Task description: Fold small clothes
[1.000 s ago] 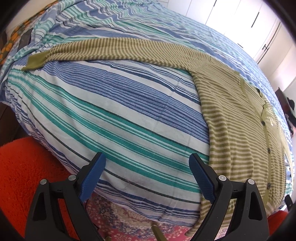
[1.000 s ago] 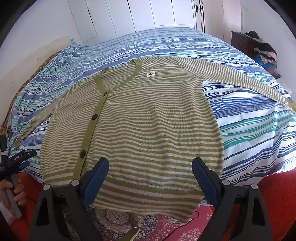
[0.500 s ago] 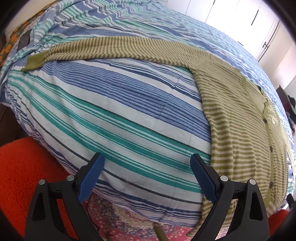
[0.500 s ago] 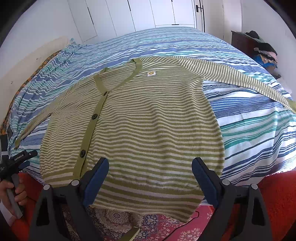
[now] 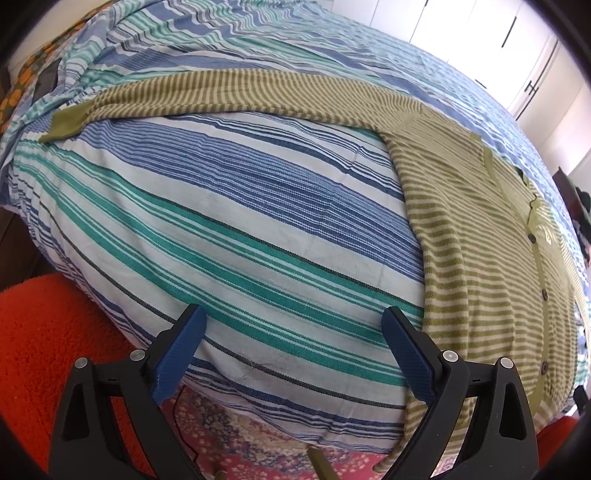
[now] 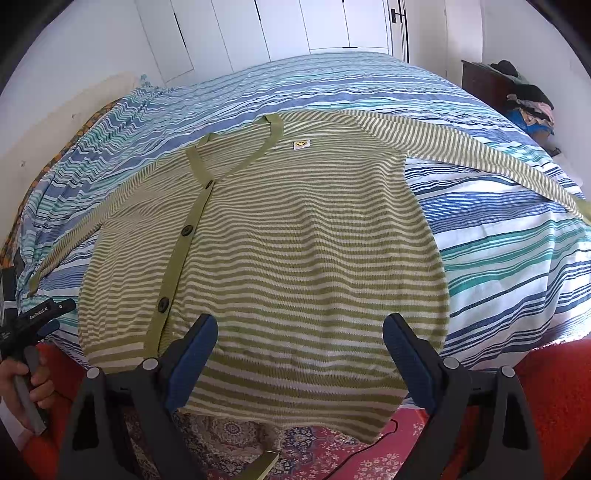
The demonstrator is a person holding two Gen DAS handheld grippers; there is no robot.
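A green-and-cream striped cardigan (image 6: 295, 240) lies flat, face up, on the striped bed, both sleeves spread out; its hem hangs over the near edge. In the left wrist view the cardigan body (image 5: 480, 258) is at the right and one sleeve (image 5: 240, 96) runs left to a green cuff (image 5: 66, 120). My left gripper (image 5: 291, 350) is open and empty over the bed's near edge, left of the cardigan. My right gripper (image 6: 299, 354) is open and empty just above the cardigan's hem. The left gripper also shows in the right wrist view (image 6: 33, 321), held by a hand.
The bed has a blue, teal and white striped cover (image 5: 240, 229). A red carpet (image 5: 48, 343) and a patterned rug (image 6: 303, 450) lie below the near edge. White wardrobe doors (image 6: 295, 26) stand behind; a dark cabinet with piled clothes (image 6: 517, 96) is at the far right.
The left gripper has drifted slightly, so the bed and sleeve sit a little lower and closer in its view. The right gripper and the cardigan have not visibly moved.
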